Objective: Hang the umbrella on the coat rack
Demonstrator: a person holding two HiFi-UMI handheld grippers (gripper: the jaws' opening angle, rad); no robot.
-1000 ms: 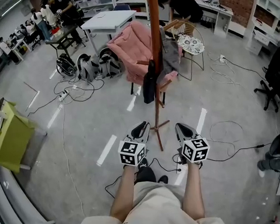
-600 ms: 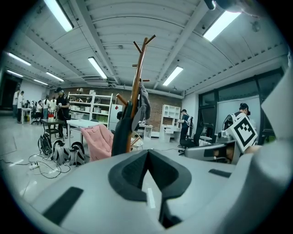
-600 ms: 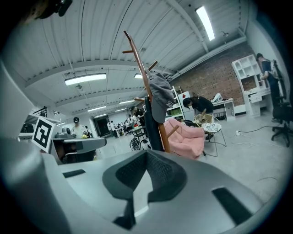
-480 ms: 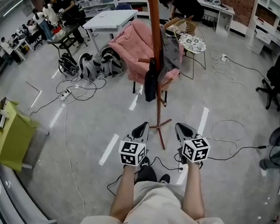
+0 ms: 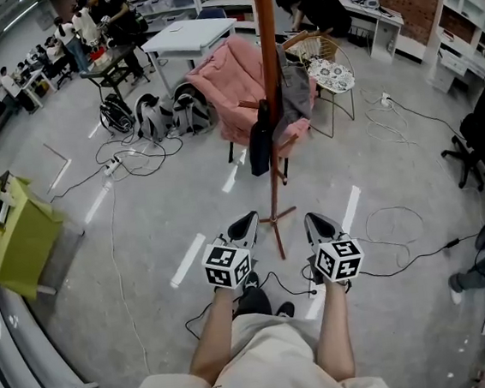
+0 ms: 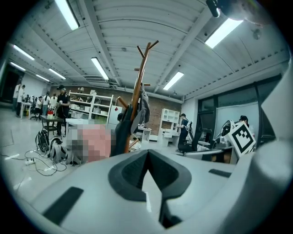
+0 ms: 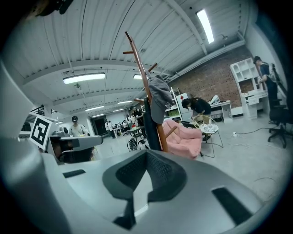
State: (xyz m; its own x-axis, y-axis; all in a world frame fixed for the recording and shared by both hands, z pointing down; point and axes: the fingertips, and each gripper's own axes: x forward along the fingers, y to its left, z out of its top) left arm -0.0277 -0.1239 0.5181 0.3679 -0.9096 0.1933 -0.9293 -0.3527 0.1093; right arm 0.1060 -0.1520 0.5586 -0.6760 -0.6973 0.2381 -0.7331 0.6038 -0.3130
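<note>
Since the earlier frame both grippers have stayed at lower centre. The left gripper [image 5: 247, 221] and right gripper [image 5: 314, 222] each have their jaws closed on nothing. The dark umbrella [image 5: 260, 148] hangs on the coat rack [image 5: 269, 74] above centre, in front of a pink chair [image 5: 229, 87]. Cables [image 5: 136, 161] cross the floor at left.

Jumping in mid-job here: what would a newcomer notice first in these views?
The tall wooden coat rack rising mid-floor straight ahead, with what looks like the dark folded umbrella hanging beside its pole. Behind it sits a pink armchair. Nearest the camera, the left tool and right tool flank the rack's base, both shut and empty.
</note>
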